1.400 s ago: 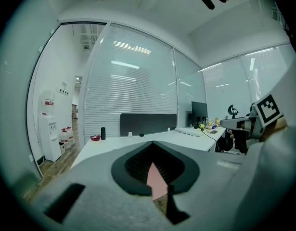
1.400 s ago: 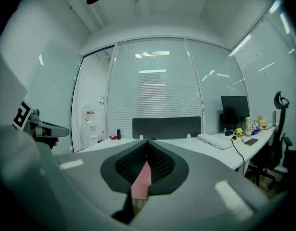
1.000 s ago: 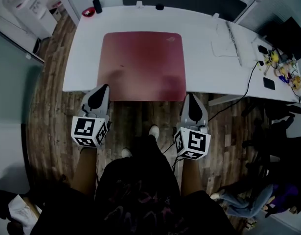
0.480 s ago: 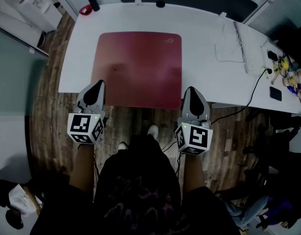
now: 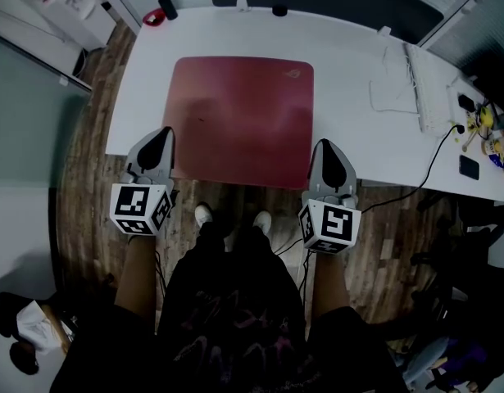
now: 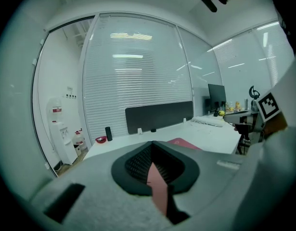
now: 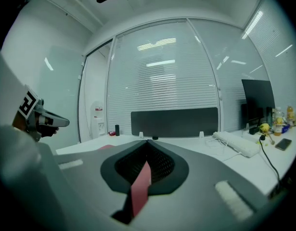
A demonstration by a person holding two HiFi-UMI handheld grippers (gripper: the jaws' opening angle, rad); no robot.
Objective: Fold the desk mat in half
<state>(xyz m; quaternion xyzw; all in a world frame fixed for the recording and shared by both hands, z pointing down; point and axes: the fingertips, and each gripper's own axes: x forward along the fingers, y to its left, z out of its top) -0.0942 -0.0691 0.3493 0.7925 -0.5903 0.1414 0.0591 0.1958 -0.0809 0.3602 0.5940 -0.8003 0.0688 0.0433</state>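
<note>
Spanning most of the head view, the white table (image 5: 350, 64) carries the red desk mat (image 5: 243, 113), which lies flat and unfolded with its near edge at the table's front edge. It looks thin, smooth and limp. The left hand-held gripper (image 5: 160, 142) and the right hand-held gripper (image 5: 327, 152) each pinch a near corner. With the grasp made, the next move likely calls for lifting both corners evenly toward the far edge.

Dark red rectangular desk mat (image 5: 243, 117), unfolded, flat on white desk (image 5: 350, 137), near edge at desk's front
</note>
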